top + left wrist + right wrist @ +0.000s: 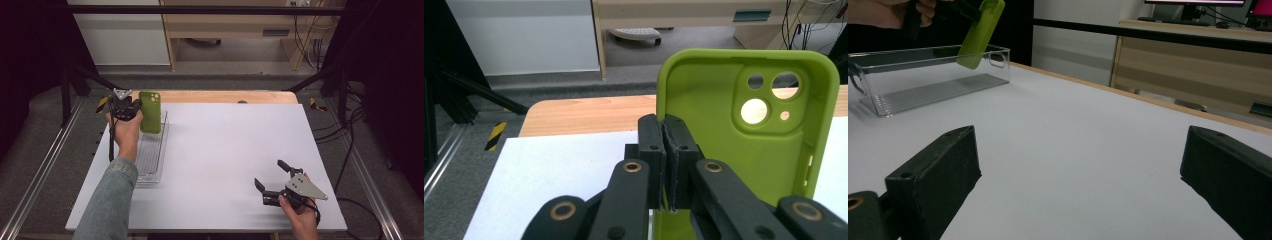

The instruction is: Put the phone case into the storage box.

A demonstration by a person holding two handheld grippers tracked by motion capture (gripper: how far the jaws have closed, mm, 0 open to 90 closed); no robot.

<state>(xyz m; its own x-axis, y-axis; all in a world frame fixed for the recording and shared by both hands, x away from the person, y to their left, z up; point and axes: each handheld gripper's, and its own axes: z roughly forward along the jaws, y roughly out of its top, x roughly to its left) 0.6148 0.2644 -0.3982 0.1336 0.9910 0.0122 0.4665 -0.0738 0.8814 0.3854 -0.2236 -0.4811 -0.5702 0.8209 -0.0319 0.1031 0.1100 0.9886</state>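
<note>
A person's left tool point(131, 107) is clamped on one long edge of a green phone case point(150, 111), its jaws pressed together on the thin rim. The case stands upright, camera cutouts at the top, its lower end dipping into the far end of a clear plastic tray point(150, 155) just below the tool. The right tool point(272, 181) rests on the white worktop point(225, 150), well apart from the case, its jaws spread wide and holding nothing.
</note>
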